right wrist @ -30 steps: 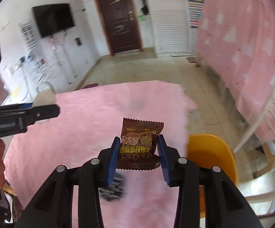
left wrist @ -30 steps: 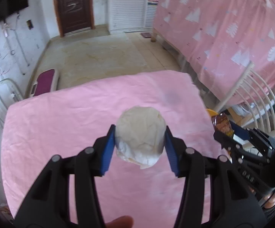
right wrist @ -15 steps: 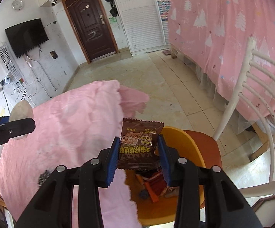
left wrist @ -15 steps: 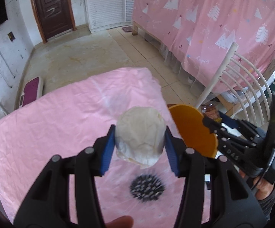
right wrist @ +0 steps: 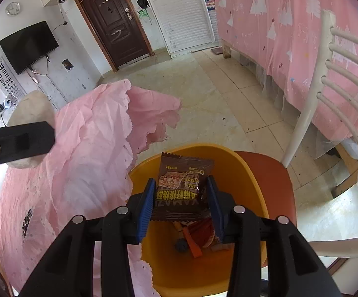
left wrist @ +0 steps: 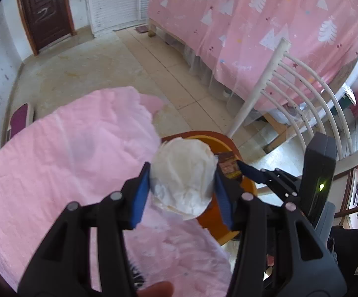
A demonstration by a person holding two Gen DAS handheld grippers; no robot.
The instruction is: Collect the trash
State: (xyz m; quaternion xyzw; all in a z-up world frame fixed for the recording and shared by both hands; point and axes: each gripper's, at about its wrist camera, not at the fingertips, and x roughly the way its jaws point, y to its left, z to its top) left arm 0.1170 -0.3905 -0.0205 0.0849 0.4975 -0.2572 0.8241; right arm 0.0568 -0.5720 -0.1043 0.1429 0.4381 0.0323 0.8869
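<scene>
My left gripper [left wrist: 182, 193] is shut on a crumpled white paper ball [left wrist: 182, 178] and holds it over the table's right edge, beside the orange bin [left wrist: 213, 220]. My right gripper [right wrist: 182, 204] is shut on a brown snack wrapper [right wrist: 182, 188] and holds it directly above the open orange bin [right wrist: 243, 173], which holds several bits of trash [right wrist: 196, 237]. The right gripper [left wrist: 265, 175] with the wrapper [left wrist: 228, 165] also shows in the left wrist view. The left gripper's finger [right wrist: 18, 143] and the paper ball [right wrist: 30, 111] show at the left of the right wrist view.
The table has a pink cloth [left wrist: 67, 160] with a frilled edge [right wrist: 129, 133]. The bin stands on a red chair seat [right wrist: 270, 173] with a white spindle back [right wrist: 327, 99]. A small dark spiky object [right wrist: 27, 219] lies on the cloth. A pink-draped bed [left wrist: 265, 32] stands beyond.
Both grippers have swung right, from over the table toward the bin. The wrapper is now lower, right over the bin's mouth. Both holds are unchanged.
</scene>
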